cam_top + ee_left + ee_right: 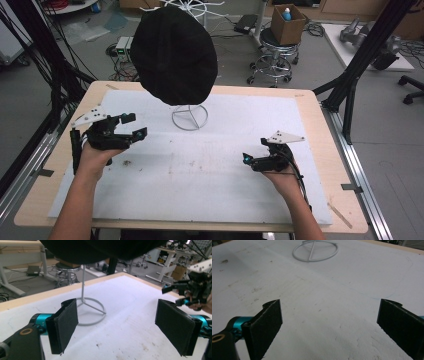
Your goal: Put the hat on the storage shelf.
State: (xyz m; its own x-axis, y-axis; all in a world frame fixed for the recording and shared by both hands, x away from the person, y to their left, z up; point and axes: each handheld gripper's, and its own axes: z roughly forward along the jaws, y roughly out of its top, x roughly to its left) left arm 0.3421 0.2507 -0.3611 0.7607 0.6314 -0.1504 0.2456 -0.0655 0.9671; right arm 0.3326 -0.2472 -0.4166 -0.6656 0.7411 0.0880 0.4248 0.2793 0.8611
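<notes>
A black hat [174, 52] sits on a white wire stand [190, 117] at the back middle of the white mat [200, 170]. My left gripper [136, 125] is held above the mat's left side, open and holding nothing, and it points toward the stand. In the left gripper view the hat [100, 247] hangs over the stand's ring base [91, 311] beyond the wide-apart pads [62, 327]. My right gripper [254, 151] hovers at the right, open with nothing between its jaws, aimed left. In the right gripper view the ring base [315, 250] lies far ahead of its pads [264, 325].
The mat covers a wooden table [320, 130] with bare edges all around. Black frame posts [360, 55] rise at the right and left sides. A stool [274, 55] with a cardboard box [287, 22] stands on the floor behind. Dirt specks [127, 162] mark the mat.
</notes>
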